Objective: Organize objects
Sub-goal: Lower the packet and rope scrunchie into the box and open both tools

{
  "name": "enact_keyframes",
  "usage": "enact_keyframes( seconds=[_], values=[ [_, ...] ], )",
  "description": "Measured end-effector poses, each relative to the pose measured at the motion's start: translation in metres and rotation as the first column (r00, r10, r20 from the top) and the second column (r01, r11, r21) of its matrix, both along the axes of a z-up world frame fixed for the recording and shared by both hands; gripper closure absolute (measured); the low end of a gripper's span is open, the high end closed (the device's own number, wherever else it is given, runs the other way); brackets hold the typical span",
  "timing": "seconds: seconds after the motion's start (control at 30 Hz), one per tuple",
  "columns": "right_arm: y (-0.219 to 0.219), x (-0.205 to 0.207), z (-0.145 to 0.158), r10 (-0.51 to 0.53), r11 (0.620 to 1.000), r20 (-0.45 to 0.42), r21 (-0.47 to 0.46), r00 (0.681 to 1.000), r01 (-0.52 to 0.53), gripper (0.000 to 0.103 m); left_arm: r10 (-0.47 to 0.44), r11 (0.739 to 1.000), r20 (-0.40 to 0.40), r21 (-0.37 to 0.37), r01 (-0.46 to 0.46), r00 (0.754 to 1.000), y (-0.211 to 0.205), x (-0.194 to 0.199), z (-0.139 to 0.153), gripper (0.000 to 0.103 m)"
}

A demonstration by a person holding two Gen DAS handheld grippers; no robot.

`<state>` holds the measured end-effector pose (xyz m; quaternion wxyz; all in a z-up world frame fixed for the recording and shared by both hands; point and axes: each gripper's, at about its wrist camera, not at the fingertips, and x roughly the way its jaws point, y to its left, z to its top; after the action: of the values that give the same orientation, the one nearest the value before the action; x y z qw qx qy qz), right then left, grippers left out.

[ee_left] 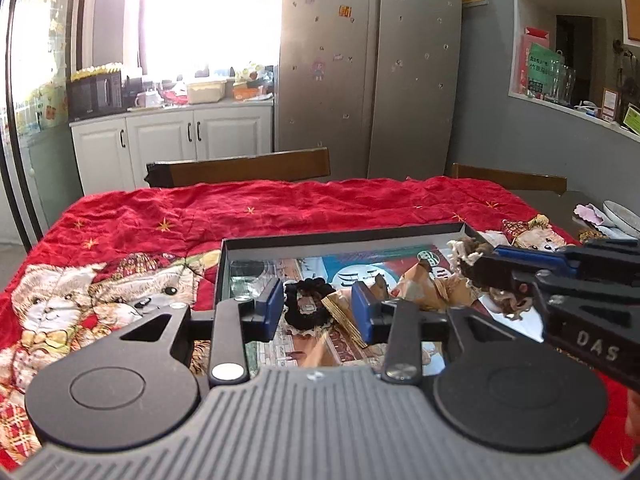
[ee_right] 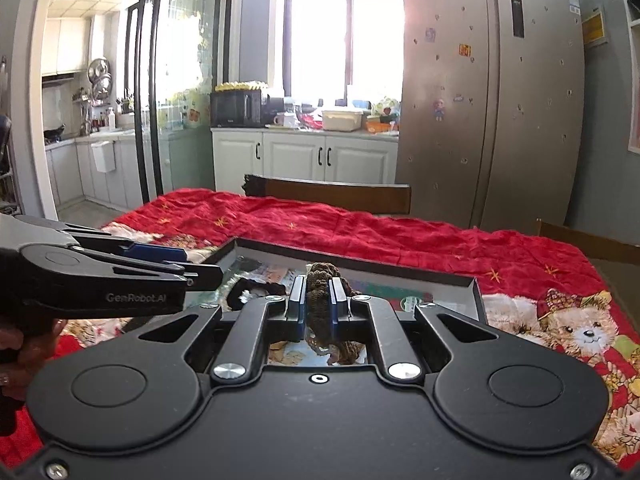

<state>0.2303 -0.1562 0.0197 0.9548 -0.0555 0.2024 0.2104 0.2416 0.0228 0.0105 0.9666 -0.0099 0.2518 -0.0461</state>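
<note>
The right tool point(ee_right: 317, 304) is pinching a brown knitted scrunchie point(ee_right: 320, 312) and holds it over the shallow black box point(ee_right: 448, 276) on the red-clothed worktop point(ee_right: 360, 232). The left tool point(ee_left: 318, 306) hovers spread above a black scrunchie point(ee_left: 308, 304) lying in the box beside some tan wrappers point(ee_left: 424, 284). Sorting looks well underway; I'd judge the brown scrunchie is yet to be set down.

Grey walls. Bright window point(ee_right: 344, 40) at upper centre, overexposed. Steel refrigerator point(ee_right: 492, 92) at right. White cabinets point(ee_right: 304, 158) at centre, microwave point(ee_right: 236, 109) set above. Wooden chair back point(ee_right: 332, 194) seen behind red bear-print cloth point(ee_right: 400, 236). Glass sliding door point(ee_right: 180, 80) at left.
</note>
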Motion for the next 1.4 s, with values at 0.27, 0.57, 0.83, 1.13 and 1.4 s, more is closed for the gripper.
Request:
enact_keyframes(
  seconds=[0.27,0.57,0.83,1.13,1.4],
  values=[
    [0.003,0.026,-0.026,0.007,1.000,-0.060,-0.001,0.998,-0.007,0.092,0.004,1.000,-0.039,-0.006,-0.004,0.999,0.004,0.013,-0.017,0.061],
    [0.025,0.036,-0.058,0.043,0.993,-0.107,-0.100,0.993,-0.054,0.092,-0.002,1.000,-0.060,-0.001,0.002,0.998,0.005,0.013,-0.027,0.061],
    [0.034,0.044,-0.074,0.070,0.989,-0.173,-0.116,0.982,-0.091,0.092,-0.012,1.000,-0.075,0.002,0.012,0.997,0.004,0.015,-0.032,0.061],
    [0.032,0.052,-0.078,0.068,0.992,-0.220,-0.091,0.973,-0.090,0.088,-0.018,1.000,-0.081,0.007,0.019,0.997,0.003,0.013,-0.034,0.060],
    [0.028,0.047,-0.071,0.064,0.994,-0.188,-0.073,0.980,-0.079,0.074,-0.014,1.000,-0.073,0.002,0.014,0.997,0.003,0.009,-0.033,0.052]
  ],
)
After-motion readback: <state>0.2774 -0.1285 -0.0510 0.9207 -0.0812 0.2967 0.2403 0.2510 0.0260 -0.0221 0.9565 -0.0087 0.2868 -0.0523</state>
